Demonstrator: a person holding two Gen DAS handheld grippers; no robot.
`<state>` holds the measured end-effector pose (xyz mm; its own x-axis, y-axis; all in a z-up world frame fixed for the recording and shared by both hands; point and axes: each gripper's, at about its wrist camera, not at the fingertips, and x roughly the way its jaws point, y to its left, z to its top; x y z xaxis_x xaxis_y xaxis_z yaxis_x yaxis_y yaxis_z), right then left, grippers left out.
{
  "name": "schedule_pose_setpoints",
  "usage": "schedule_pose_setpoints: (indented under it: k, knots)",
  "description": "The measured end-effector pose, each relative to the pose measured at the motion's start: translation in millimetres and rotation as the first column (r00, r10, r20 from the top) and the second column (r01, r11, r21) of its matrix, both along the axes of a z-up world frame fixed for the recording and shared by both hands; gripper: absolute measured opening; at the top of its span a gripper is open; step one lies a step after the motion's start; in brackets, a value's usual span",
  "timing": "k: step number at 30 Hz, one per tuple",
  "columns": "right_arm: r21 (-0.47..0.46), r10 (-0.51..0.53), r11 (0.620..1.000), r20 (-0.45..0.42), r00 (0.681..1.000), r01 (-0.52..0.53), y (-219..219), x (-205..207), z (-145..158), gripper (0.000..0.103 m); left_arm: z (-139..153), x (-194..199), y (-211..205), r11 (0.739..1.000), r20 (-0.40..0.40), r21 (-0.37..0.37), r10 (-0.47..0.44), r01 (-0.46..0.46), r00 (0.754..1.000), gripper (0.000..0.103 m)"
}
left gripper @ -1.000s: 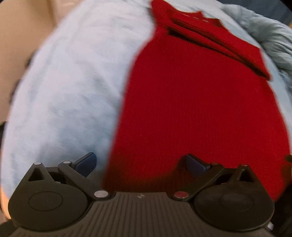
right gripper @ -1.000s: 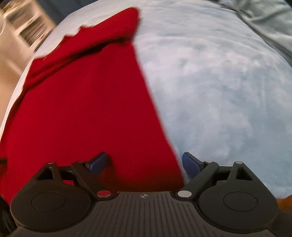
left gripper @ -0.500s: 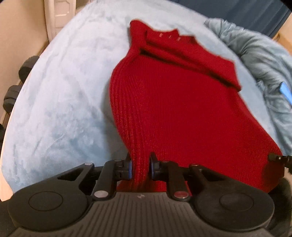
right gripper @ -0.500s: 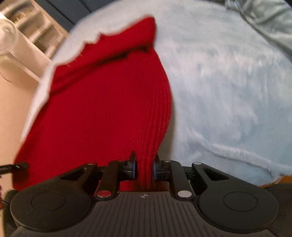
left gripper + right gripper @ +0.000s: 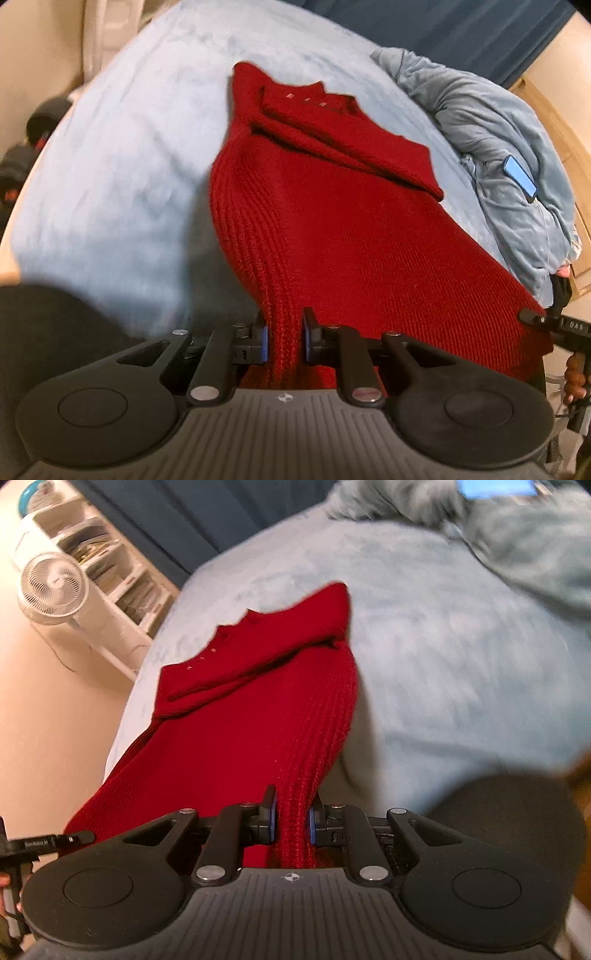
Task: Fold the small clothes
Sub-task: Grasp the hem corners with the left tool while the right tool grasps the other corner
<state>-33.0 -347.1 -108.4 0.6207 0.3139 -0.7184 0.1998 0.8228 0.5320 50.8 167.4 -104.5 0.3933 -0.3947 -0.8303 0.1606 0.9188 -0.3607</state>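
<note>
A red knit sweater (image 5: 332,221) lies on a pale blue blanket (image 5: 122,177), sleeves folded across its chest at the far end. My left gripper (image 5: 283,341) is shut on the sweater's near left hem corner and holds it lifted. My right gripper (image 5: 291,821) is shut on the near right hem corner of the same sweater (image 5: 251,716), also lifted. The near half of the sweater hangs taut between the grippers and the bed. The right gripper's tip (image 5: 532,317) shows at the right edge of the left wrist view.
A bunched grey-blue duvet (image 5: 491,122) with a blue phone (image 5: 521,177) on it lies at the bed's right side. A white fan (image 5: 51,587) and white shelves (image 5: 110,576) stand on the floor beyond the bed's left edge. Dark dumbbells (image 5: 33,133) sit left.
Both grippers went from open over the hem to shut on its corners, then lifted the hem up and back from the bed.
</note>
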Motion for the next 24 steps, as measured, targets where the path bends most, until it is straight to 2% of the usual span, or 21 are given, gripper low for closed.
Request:
schedule_pose_setpoints:
  k: [3, 5, 11, 15, 18, 19, 20, 21, 22, 23, 24]
  knots:
    - [0.044, -0.039, 0.998, -0.043, 0.998, 0.041, -5, -25, -8, 0.016, -12, -3, 10, 0.999, -0.041, -0.008, 0.036, -0.036, 0.999, 0.018]
    - [0.057, -0.051, 0.997, -0.063, 0.997, 0.055, -6, -26, -9, 0.016, -16, 6, 16, 0.998, -0.064, -0.022, 0.06, -0.062, 0.996, 0.018]
    - [0.06, -0.018, 0.998, -0.093, 0.995, 0.023, -6, 15, 11, 0.016, 0, 54, 21, 0.993, -0.081, -0.078, 0.081, -0.087, 0.993, 0.018]
    - [0.096, -0.024, 0.995, -0.132, 0.991, 0.036, -27, 81, 25, 0.016, 21, 134, 16, 0.991, -0.046, -0.101, 0.083, -0.087, 0.995, 0.017]
    - [0.134, -0.046, 0.989, -0.139, 0.989, 0.065, -50, 160, 30, 0.015, 31, 222, 5, 0.991, 0.011, -0.077, 0.113, -0.111, 0.994, 0.016]
    - [0.141, -0.063, 0.986, -0.145, 0.987, 0.084, -58, 187, 28, 0.016, 30, 258, 2, 0.987, 0.028, -0.062, 0.153, -0.151, 0.988, 0.017]
    - [0.156, -0.096, 0.98, -0.158, 0.983, 0.121, -64, 218, 24, 0.016, 25, 291, 1, 0.98, 0.028, -0.047, 0.194, -0.193, 0.981, 0.021]
    - [0.184, -0.14, 0.968, -0.183, 0.973, 0.173, -73, 252, 14, 0.02, 14, 325, 0, 0.969, 0.02, -0.016, 0.246, -0.245, 0.969, 0.04]
    - [0.193, -0.169, 0.959, -0.197, 0.966, 0.207, -80, 276, 6, 0.032, 6, 351, 2, 0.946, 0.02, 0.049, 0.319, -0.32, 0.948, 0.068]
    - [0.18, -0.214, 0.951, -0.209, 0.954, 0.252, -86, 298, -5, 0.042, -1, 370, 4, 0.911, 0.026, 0.112, 0.395, -0.396, 0.918, 0.076]
    - [0.14, -0.279, 0.939, -0.23, 0.932, 0.315, -92, 315, -17, 0.063, -6, 382, 7, 0.89, 0.038, 0.136, 0.434, -0.434, 0.9, 0.082]
